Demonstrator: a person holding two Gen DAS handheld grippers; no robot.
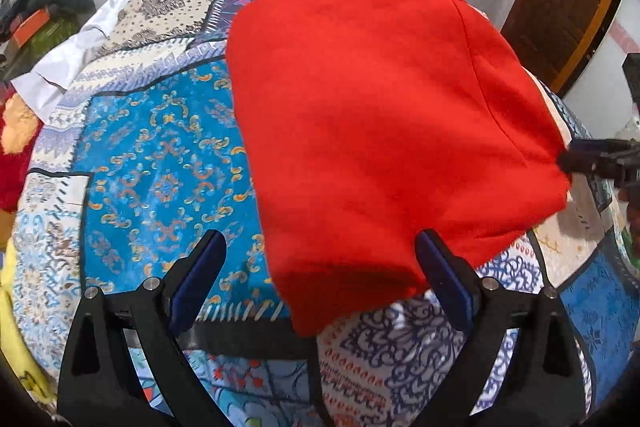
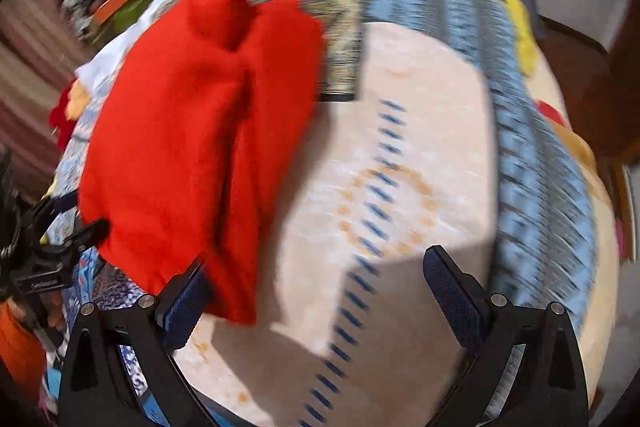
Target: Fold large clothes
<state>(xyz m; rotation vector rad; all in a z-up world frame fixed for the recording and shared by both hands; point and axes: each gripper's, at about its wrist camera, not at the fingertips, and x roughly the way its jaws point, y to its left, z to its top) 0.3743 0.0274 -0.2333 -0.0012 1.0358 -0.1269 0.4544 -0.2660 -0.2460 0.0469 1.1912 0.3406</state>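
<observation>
A folded red garment [image 1: 380,115] lies on the patterned bedspread [image 1: 160,167]. My left gripper [image 1: 320,247] stands open over the garment's near corner, which lies between the jaws next to the right finger [image 1: 430,251]; the pads do not press it. The right gripper [image 1: 570,161] shows at the garment's right corner. The right wrist view is blurred: the red garment [image 2: 188,131] lies left of centre, and my right gripper [image 2: 316,269] is open with its left finger [image 2: 192,287] at the garment's near edge. The left gripper [image 2: 76,217] shows at the garment's left side.
A white cloth [image 1: 60,75] lies at the bed's far left, with yellow and red fabric [image 1: 16,131] beyond it. A cluttered pile [image 1: 40,11] sits against the wall. A brown wooden panel [image 1: 560,7] stands at the right. Cream bedspread [image 2: 400,167] spreads right of the garment.
</observation>
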